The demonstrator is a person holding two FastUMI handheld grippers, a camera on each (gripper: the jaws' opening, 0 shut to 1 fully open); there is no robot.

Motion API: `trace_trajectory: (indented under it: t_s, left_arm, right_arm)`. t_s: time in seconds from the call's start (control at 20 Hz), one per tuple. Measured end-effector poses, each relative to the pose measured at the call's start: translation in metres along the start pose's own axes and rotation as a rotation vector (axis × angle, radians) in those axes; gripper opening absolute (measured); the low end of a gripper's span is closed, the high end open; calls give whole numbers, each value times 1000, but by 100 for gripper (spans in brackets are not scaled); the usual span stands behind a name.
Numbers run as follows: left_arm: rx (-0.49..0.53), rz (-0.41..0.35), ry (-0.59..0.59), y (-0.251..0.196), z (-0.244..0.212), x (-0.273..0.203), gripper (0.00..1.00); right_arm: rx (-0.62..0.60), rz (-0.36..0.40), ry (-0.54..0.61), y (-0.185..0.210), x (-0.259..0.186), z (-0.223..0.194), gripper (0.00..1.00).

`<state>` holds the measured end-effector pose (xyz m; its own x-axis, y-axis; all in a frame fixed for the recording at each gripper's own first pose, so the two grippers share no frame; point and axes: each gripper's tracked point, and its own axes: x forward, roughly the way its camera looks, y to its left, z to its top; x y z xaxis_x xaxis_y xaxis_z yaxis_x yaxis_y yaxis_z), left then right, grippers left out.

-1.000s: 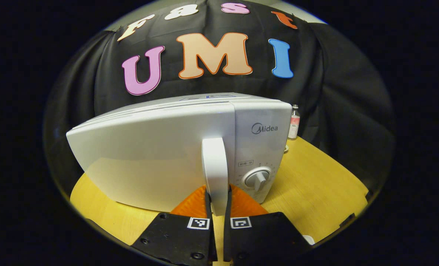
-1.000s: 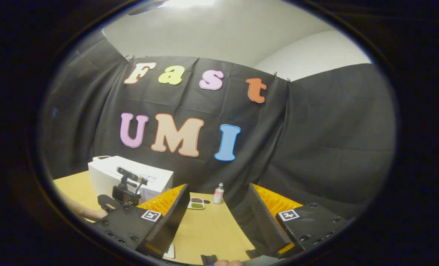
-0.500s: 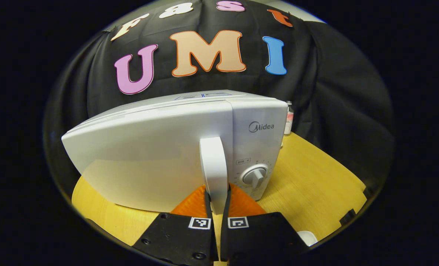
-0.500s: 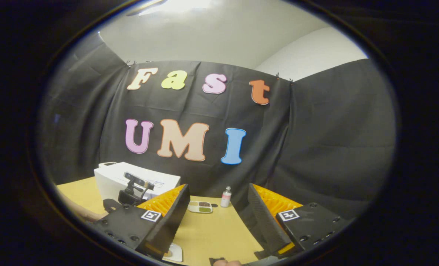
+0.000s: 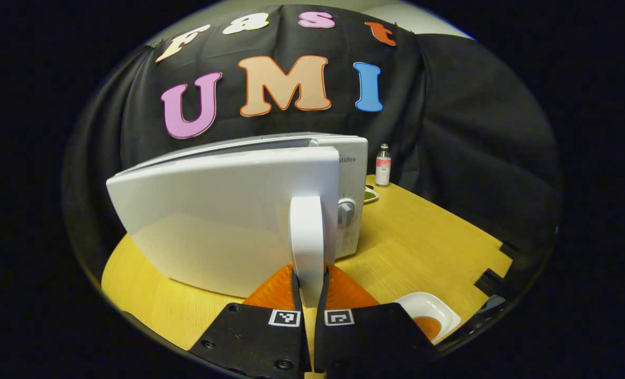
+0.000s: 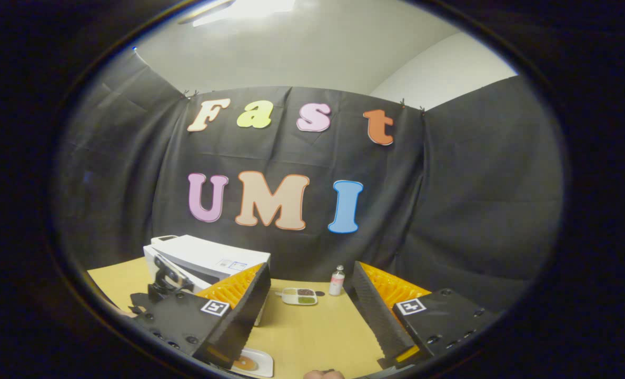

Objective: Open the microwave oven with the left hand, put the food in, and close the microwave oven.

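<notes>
Left gripper view: low over the table (image 5: 423,247), close against the microwave (image 5: 228,221) door, facing the back wall. Right gripper view: farther back, higher, tilted upward. Both share the microwave (image 6: 207,260), bottle (image 6: 337,280) and table's far edge.

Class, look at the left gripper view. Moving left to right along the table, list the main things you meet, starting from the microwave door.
microwave door → door handle, gripped by the left gripper → control dial → small bottle → white dish at the table's near right edge.
</notes>
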<state>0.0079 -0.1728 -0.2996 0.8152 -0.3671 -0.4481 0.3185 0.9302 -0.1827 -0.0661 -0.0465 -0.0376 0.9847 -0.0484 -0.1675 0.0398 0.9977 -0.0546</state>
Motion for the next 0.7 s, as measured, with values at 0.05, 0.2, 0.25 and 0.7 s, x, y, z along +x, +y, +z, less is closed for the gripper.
trace_trajectory:
  t_s: [0.05,0.2,0.25,0.7]
  left_arm:
    - [9,-3,-8,3,-3,-13,3]
    - [37,7,-13,14,-18,-47,2]
    - [18,8,-7,20,-23,-58,2]
    - [-29,180,45,105,-66,-158,2]
  right_arm:
    - [-5,13,9,5,2,-4,97]
    - [3,67,37,27,4,-16,97]
    - [3,84,46,33,4,-20,97]
    - [76,224,42,107,25,-34,97]
